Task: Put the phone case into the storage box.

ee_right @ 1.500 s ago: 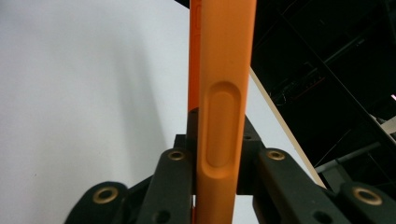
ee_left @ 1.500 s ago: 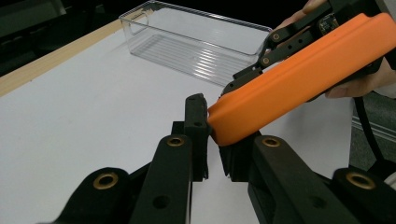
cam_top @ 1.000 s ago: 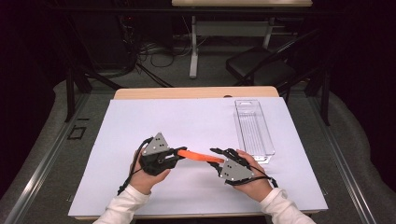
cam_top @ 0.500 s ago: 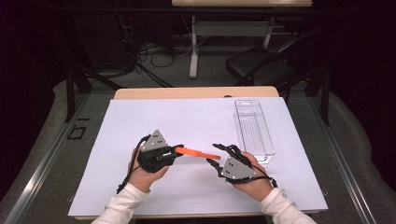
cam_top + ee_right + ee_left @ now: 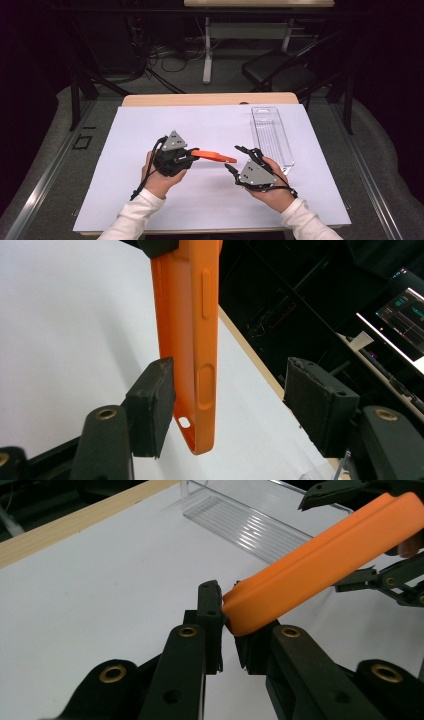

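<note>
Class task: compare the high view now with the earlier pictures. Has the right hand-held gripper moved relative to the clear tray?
No. The right hand-held gripper keeps its place beside the clear tray; only its jaws have just been opening off the orange phone case.

High view above table looking forward-down, two close jaw-level views, all sharing the orange case (image 5: 214,156).

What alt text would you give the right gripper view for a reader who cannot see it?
An orange phone case stands on edge between the right gripper's two black jaws, which have just been opening: the left jaw sits against the case and the right jaw stands well clear. The case's far end is held by the left gripper. Below lies the white table cover.
</note>
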A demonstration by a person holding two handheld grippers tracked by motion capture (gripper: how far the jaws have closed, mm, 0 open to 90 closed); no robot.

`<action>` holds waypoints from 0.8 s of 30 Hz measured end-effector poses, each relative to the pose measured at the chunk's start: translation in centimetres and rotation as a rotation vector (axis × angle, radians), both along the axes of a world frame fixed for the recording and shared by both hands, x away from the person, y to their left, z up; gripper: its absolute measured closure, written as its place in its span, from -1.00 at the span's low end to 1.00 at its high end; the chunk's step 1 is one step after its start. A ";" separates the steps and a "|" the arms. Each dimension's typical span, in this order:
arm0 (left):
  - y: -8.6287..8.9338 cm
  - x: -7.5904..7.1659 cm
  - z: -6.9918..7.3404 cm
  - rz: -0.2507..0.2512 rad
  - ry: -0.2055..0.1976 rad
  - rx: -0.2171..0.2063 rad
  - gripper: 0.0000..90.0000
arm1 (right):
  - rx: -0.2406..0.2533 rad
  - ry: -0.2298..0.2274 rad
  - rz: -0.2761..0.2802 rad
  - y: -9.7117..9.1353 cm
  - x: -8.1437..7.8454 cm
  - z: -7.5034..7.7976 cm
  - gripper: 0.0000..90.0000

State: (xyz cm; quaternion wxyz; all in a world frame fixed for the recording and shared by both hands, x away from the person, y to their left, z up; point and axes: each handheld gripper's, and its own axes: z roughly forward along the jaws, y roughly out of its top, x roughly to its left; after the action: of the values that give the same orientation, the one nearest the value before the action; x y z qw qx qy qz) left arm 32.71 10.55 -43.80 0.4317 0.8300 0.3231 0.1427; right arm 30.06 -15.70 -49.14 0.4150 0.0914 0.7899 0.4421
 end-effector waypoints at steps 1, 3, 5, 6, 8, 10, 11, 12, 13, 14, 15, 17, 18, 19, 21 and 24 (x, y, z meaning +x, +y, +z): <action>-0.2 0.1 0.1 0.007 0.007 0.003 0.82 | 0.000 -0.002 -0.003 0.0 0.0 0.1 -0.19; -0.5 0.4 0.4 0.015 0.014 0.016 0.83 | -0.002 0.000 -0.008 0.0 0.1 0.3 -0.19; -0.8 0.6 0.6 0.020 0.014 0.025 0.82 | -0.001 0.002 -0.009 0.0 0.2 0.4 -0.19; -0.9 0.7 0.7 0.021 0.017 0.030 0.83 | -0.004 0.003 -0.013 -0.1 0.2 0.4 -0.19; -1.0 1.0 0.9 0.025 0.028 0.024 0.82 | -0.007 0.002 -0.016 -0.1 0.3 0.4 -0.19; -1.0 1.2 1.1 0.031 0.044 0.024 0.82 | -0.010 0.006 -0.021 -0.1 0.3 0.4 -0.19; -1.0 1.4 1.2 0.035 0.056 0.022 0.82 | -0.009 0.007 -0.022 -0.2 0.3 0.4 -0.19; -1.1 1.5 1.2 0.039 0.052 0.025 0.82 | -0.009 0.008 -0.023 -0.2 0.4 0.4 -0.19; -1.1 1.6 1.3 0.042 0.061 0.030 0.82 | -0.009 0.008 -0.023 -0.2 0.4 0.5 -0.19; -1.1 1.7 1.4 0.044 0.065 0.038 0.82 | -0.010 0.009 -0.024 -0.2 0.4 0.5 -0.19; -1.1 1.8 1.5 0.047 0.066 0.046 0.82 | -0.010 0.007 -0.023 -0.2 0.4 0.6 -0.19; -1.1 2.0 1.6 0.060 0.076 0.057 0.82 | -0.010 0.008 -0.020 -0.2 0.4 0.7 -0.19; -1.1 2.1 1.7 0.061 0.086 0.063 0.82 | -0.010 0.008 -0.022 -0.2 0.5 0.7 -0.19; -1.2 2.2 1.7 0.066 0.097 0.066 0.82 | -0.008 0.008 -0.022 -0.2 0.5 0.8 -0.19; -1.2 2.4 1.7 0.068 0.106 0.082 0.82 | -0.007 0.009 -0.023 -0.2 0.5 0.9 -0.18; -1.2 2.7 1.7 0.071 0.131 0.095 0.82 | -0.010 0.009 -0.025 -0.2 0.5 1.0 -0.18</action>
State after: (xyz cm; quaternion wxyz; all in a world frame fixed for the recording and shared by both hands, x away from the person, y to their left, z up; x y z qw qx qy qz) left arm 35.41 9.30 -42.14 0.3646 0.8449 0.3729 0.1188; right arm 30.59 -15.85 -48.17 0.4175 0.1010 0.7927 0.4325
